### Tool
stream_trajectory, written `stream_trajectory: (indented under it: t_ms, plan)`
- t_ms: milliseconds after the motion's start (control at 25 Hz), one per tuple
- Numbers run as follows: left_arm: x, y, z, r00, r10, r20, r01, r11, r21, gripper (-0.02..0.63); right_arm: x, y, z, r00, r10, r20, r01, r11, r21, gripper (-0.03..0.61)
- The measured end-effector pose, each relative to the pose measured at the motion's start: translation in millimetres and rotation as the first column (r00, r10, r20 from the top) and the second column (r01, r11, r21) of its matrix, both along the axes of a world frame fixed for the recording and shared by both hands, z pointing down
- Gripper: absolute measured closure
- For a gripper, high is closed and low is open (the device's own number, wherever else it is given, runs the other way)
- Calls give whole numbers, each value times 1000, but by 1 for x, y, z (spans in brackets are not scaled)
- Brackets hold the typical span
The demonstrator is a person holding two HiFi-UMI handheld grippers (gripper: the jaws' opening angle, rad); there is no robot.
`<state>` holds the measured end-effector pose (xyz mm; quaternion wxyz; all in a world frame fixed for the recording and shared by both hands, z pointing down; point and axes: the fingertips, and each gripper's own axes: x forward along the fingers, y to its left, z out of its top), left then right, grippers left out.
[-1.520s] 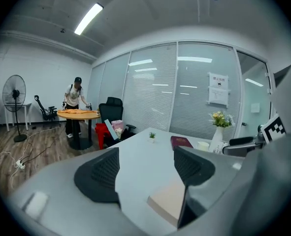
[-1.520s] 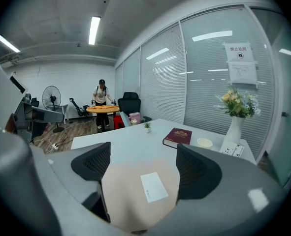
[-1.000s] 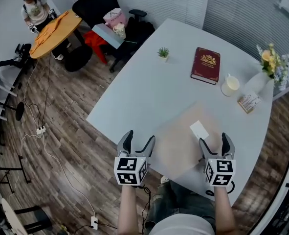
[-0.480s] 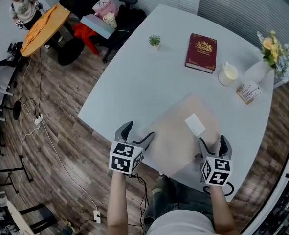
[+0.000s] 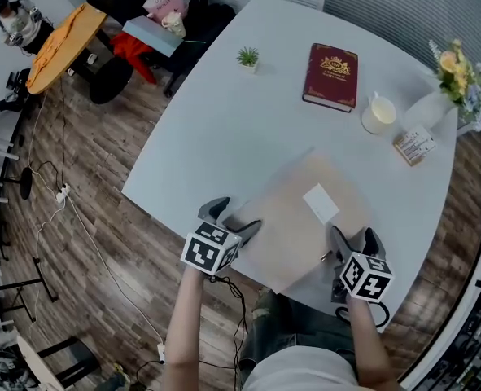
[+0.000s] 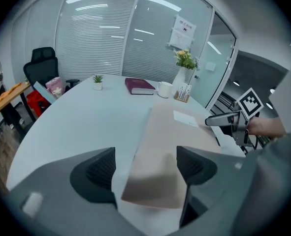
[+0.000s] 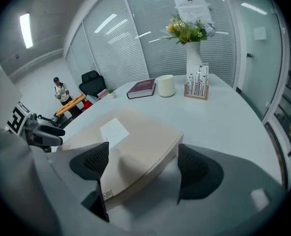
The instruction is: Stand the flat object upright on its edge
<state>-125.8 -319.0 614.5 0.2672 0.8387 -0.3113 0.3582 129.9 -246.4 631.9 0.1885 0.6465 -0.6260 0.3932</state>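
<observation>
**Two handheld grippers at the near corners of a flat box lying on a white surface**

A flat tan box (image 5: 289, 222) lay on its broad face near the near edge of a white rounded surface (image 5: 224, 129). It was turned at an angle to that edge. A white label (image 5: 321, 204) sat on its top, towards the right.

The left gripper (image 5: 232, 217) pointed down at the box's near left corner. Its jaws were spread wide, with that corner between them and neither pad pressing on it.

The right gripper (image 5: 356, 239) pointed down at the near right corner. Its jaws had just been opening and stood wide apart. The box's corner lay between them and was not pinched. Each gripper carried a cube with square black-and-white markers and was held in one of the person's hands.

On the far part of the surface lay a dark red book (image 5: 331, 76), well apart from the box. A small potted plant (image 5: 247, 57) stood to the book's left, and a white cup (image 5: 378, 114) to its right. A vase of flowers (image 5: 456, 80) stood at the far right edge, with a small card holder (image 5: 413, 145) just nearer.
</observation>
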Motion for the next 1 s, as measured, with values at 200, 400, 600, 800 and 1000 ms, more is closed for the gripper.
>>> stream_trajectory:
  t_ms: [200, 400, 600, 800, 1000]
  plan:
    - [8, -2, 11, 998, 50, -27, -51, 997, -63, 233, -1, 0, 14, 996, 35, 88, -30, 998, -51, 105]
    - [11, 1, 25, 994, 103, -43, -109, 980, -164, 232, -3, 0, 26, 977, 89, 196, -69, 992, -106, 104]
    - [15, 6, 36, 986, 153, -71, -166, 956, -243, 232, -4, -3, 32, 952, 134, 277, -96, 985, -147, 106]
    - [17, 7, 41, 977, 179, -115, -206, 929, -308, 232, -8, -4, 37, 921, 164, 354, -106, 978, -177, 107]
    - [22, 11, 50, 962, 227, -153, -269, 882, -387, 233, -10, -5, 42, 902, 169, 398, -97, 976, -195, 101]
